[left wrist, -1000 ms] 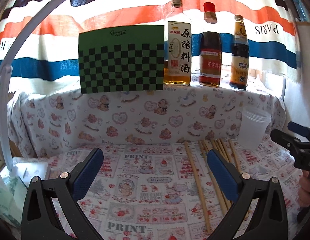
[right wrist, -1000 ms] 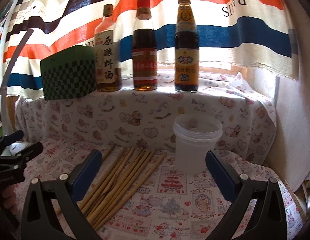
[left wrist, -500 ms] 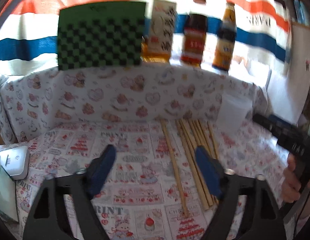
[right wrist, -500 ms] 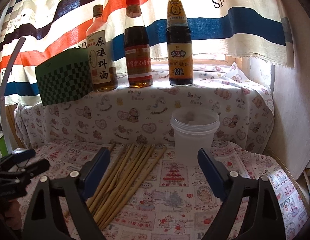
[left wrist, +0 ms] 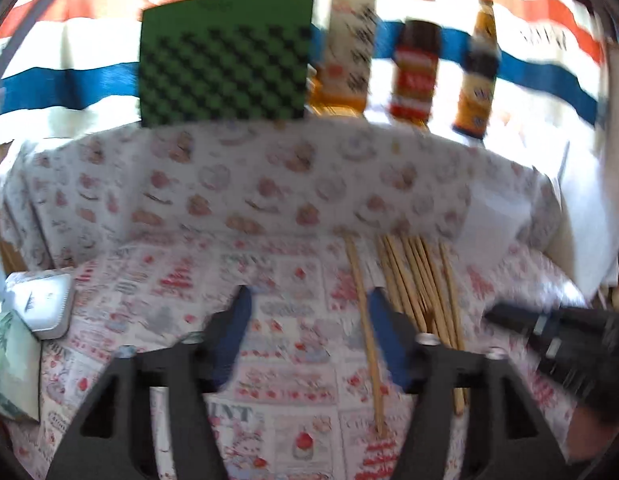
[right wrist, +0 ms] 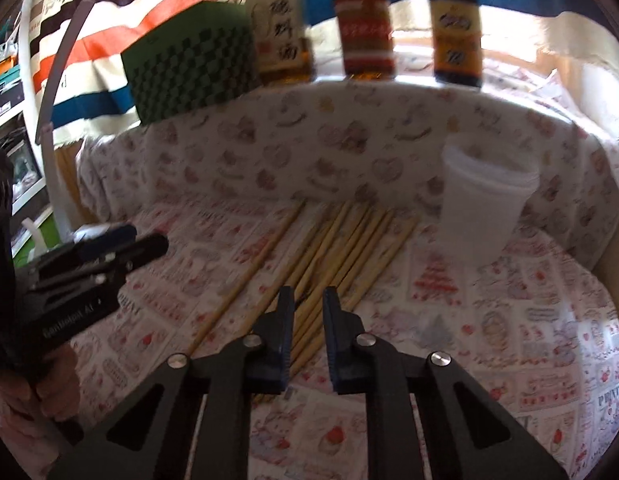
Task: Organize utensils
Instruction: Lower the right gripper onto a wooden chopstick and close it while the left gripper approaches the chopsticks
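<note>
Wooden chopsticks (right wrist: 341, 248) lie in a loose bundle on the patterned counter (right wrist: 509, 320), directly ahead of the right gripper (right wrist: 307, 300), with one stick apart on its left side. A translucent plastic cup (right wrist: 485, 216) stands ahead and to the right of this gripper, beside the far ends of the sticks. The step in hand seems to be the first pick: no stick is lifted yet. The right gripper's jaws have just been closing and now stand narrow, with near ends of some sticks showing in the slit, but I cannot tell if the pads already press on one. The left gripper (left wrist: 309, 320) is about half open and holds nothing; the single stick runs ahead between its jaws. Next, I think, one stick must be pinched firmly and tipped upright into the cup.
</note>
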Action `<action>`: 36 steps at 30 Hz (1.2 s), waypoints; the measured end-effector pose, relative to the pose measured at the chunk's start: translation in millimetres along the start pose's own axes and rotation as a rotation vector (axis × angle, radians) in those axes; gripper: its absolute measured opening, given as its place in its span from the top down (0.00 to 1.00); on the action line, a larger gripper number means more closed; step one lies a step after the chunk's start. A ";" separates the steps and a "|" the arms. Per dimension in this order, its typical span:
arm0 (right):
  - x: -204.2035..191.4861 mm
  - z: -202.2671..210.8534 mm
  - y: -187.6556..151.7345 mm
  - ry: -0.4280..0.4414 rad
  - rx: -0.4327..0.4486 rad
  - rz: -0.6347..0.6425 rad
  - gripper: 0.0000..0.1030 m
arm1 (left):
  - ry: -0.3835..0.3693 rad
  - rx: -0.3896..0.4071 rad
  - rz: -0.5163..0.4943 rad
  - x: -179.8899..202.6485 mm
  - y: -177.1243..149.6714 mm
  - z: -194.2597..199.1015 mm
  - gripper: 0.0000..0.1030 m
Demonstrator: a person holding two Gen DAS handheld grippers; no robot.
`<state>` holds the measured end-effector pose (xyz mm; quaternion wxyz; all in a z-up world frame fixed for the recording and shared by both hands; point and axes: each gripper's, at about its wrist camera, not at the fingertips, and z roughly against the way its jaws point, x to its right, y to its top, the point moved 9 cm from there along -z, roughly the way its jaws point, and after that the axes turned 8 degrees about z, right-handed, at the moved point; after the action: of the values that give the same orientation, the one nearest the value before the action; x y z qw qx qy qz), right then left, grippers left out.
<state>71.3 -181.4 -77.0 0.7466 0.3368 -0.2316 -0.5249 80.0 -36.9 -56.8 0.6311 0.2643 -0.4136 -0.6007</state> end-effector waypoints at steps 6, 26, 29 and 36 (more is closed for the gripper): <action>-10.5 -17.8 -14.3 0.052 -0.101 -0.003 0.73 | 0.136 0.145 -0.063 -13.8 19.4 17.6 0.29; 37.2 61.0 22.6 -0.151 0.251 -0.144 0.94 | 0.060 0.074 -0.116 4.6 7.4 12.6 0.07; 41.0 76.5 30.9 -0.162 0.331 -0.155 0.94 | -0.197 -0.196 -0.174 42.5 -27.3 -3.2 0.54; 41.2 79.7 38.6 -0.208 0.361 -0.150 0.94 | -0.182 -0.261 -0.243 57.3 -47.1 -12.3 0.76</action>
<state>53.9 -232.3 4.6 0.6052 0.4253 -0.3719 -0.5609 61.2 -101.4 -90.5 0.5429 0.1726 -0.3527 -0.7423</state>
